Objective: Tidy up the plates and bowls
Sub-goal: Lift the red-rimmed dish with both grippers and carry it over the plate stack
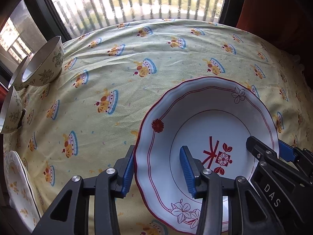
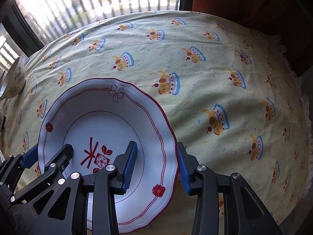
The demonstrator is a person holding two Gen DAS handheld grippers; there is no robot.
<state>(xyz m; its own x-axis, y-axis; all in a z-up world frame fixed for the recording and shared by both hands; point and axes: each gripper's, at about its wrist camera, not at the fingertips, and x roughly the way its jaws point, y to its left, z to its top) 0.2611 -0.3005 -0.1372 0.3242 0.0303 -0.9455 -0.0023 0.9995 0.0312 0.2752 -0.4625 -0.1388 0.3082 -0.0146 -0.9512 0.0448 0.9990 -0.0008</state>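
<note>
A white deep plate (image 1: 205, 117) (image 2: 101, 121) with a scalloped red rim and red flower marks hangs just over the tablecloth, held from both sides. My left gripper (image 1: 157, 148) straddles its left rim, one blue pad outside and one inside the well, shut on the plate. At the opposite rim my right gripper (image 2: 156, 144) grips the same way. Each gripper also shows in the other's view. Cream bowls with green leaf prints (image 1: 45, 64) (image 1: 11, 113) (image 2: 15, 78) stand at the far left. A cream plate (image 1: 17, 186) lies at the near left edge.
A yellow-green tablecloth (image 1: 137, 58) (image 2: 215, 68) with cake prints covers the table. A barred window (image 1: 137, 0) runs behind the far edge. Dark red fabric (image 2: 254, 9) stands at the far right. A third bowl's rim (image 1: 19, 72) peeks from behind the bowls.
</note>
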